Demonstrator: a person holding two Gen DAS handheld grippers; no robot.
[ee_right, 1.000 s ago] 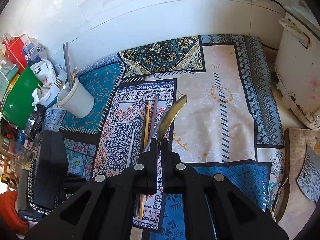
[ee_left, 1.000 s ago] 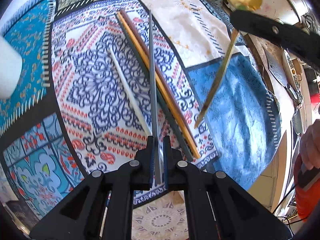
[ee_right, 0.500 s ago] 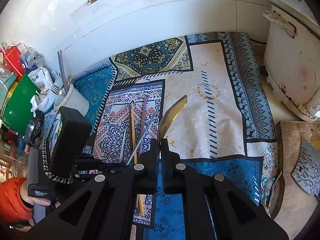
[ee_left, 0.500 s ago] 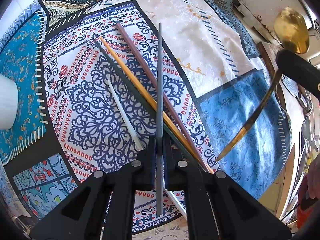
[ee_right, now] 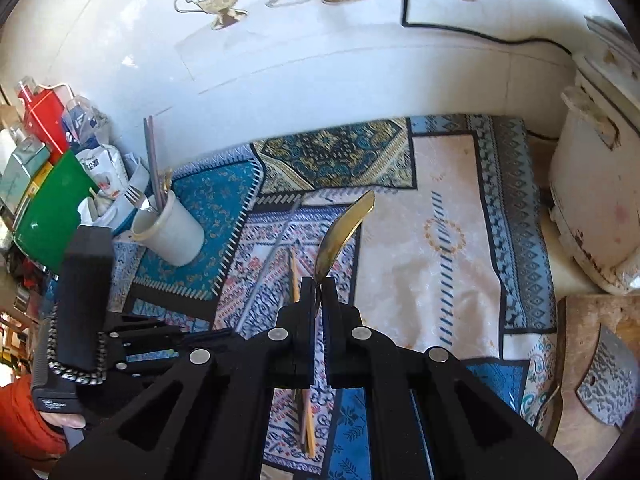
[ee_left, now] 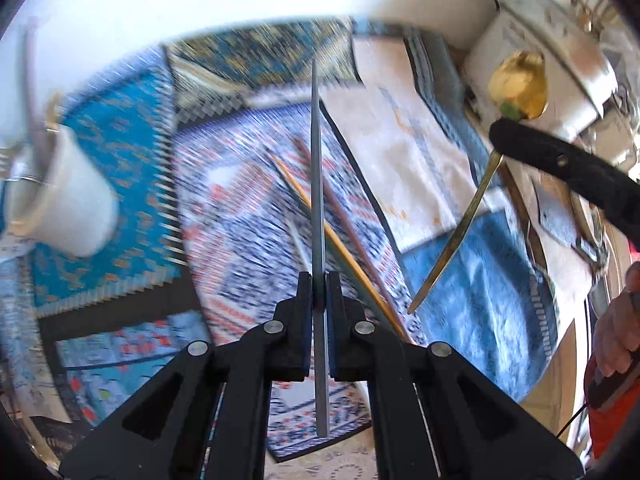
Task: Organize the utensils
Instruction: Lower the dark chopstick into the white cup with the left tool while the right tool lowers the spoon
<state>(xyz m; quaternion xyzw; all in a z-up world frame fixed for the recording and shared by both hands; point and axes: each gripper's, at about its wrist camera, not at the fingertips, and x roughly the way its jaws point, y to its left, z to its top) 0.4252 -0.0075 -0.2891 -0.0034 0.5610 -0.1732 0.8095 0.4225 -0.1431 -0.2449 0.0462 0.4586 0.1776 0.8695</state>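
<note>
Through the left wrist view: left gripper (ee_left: 319, 285) pinched tight on a grey chopstick (ee_left: 317, 184) lifted off the patterned cloth (ee_left: 112, 216), white utensil cup (ee_left: 68, 200) far left with a few pieces already in it, orange, brown, dark and white sticks (ee_left: 352, 264) lying loose on the cloth beneath. Through the right wrist view: right gripper (ee_right: 319, 293) clamped on a gold spoon (ee_right: 343, 229) held up over the cloth, the cup (ee_right: 170, 232) at far left holding a fork and sticks. Partway done by the look of it, with both held pieces and the loose sticks not yet in the cup.
</note>
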